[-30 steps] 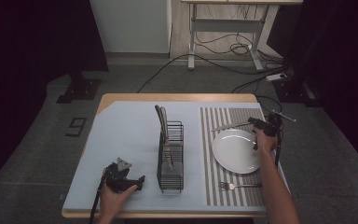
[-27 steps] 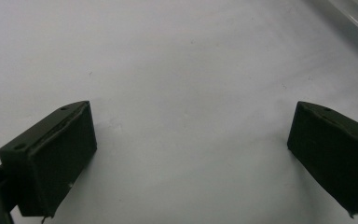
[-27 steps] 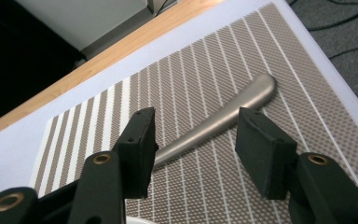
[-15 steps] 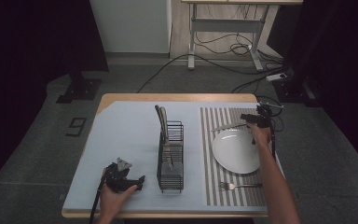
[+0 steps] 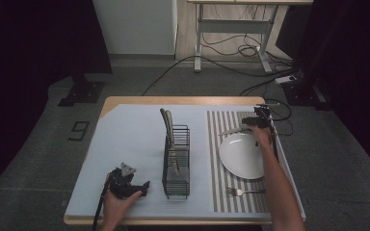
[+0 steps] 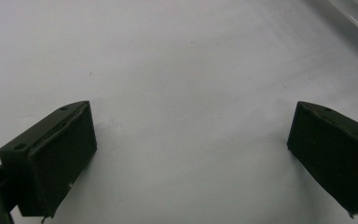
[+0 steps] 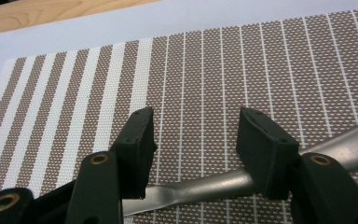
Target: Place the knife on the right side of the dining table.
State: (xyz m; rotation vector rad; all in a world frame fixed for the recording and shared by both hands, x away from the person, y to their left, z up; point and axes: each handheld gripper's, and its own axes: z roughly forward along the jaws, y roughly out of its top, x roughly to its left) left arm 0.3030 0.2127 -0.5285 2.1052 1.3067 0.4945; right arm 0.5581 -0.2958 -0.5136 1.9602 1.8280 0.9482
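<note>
Two open jaws of right gripper [image 7: 193,140] straddle knife [image 7: 214,184] handle, unpressed.

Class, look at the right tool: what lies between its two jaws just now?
In the right gripper view, the right tool stands open over the striped placemat; a metal utensil handle crosses the gap low down, untouched.

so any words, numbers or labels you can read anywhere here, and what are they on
"9": one pale mark on the grey floor left of the table, on a dark patch; it reads as a 9, though it could be a 6 seen the other way round.
Nothing else legible: the striped placemat, white plate, wire rack and utensil carry no writing that shows.
</note>
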